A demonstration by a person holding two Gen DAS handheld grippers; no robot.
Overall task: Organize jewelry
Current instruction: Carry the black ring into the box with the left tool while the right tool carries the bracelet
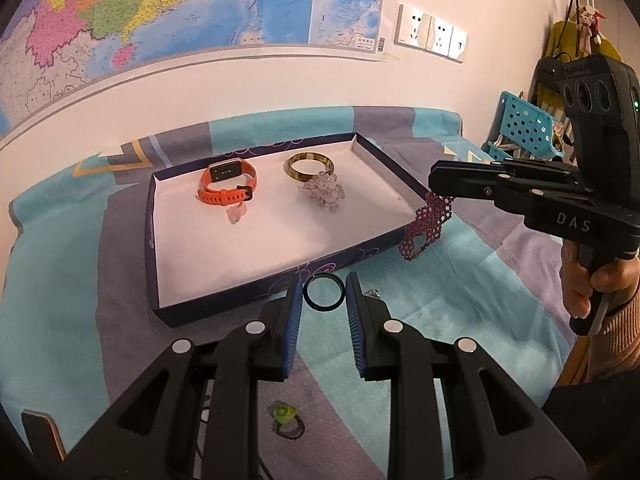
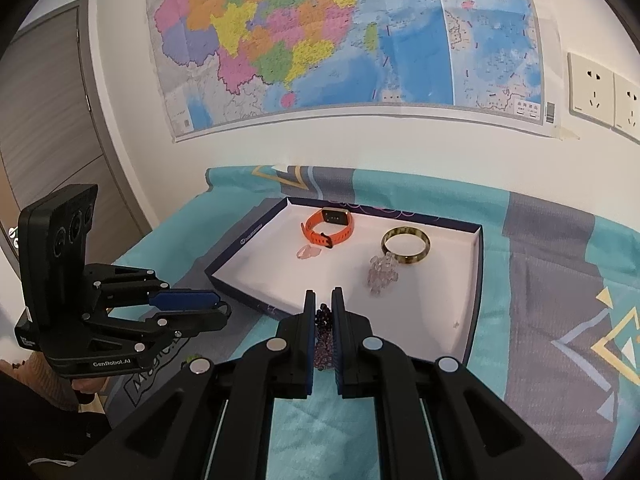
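Note:
A dark blue box tray point(image 1: 224, 308) point(image 2: 476, 304) with a white floor holds an orange watch point(image 1: 226, 184) point(image 2: 328, 228), a gold bangle point(image 1: 310, 166) point(image 2: 406, 245), a clear crystal bracelet point(image 1: 324, 192) point(image 2: 382, 272) and a small pink stone point(image 1: 236, 213) point(image 2: 308, 253). My right gripper point(image 2: 324, 300) point(image 1: 434, 178) is shut on a purple beaded bracelet point(image 1: 428, 224) point(image 2: 324, 336), which hangs at the tray's right front corner. My left gripper point(image 1: 323, 280) is open around a dark ring bangle point(image 1: 323, 295) lying on the cloth before the tray.
A teal and grey patterned cloth point(image 1: 460, 304) covers the surface. A green flower hair tie point(image 1: 286, 420) lies near me. A small silver item point(image 1: 374, 292) lies right of the ring. A teal perforated basket point(image 1: 524, 124) stands at the far right. A map point(image 2: 340, 40) hangs on the wall.

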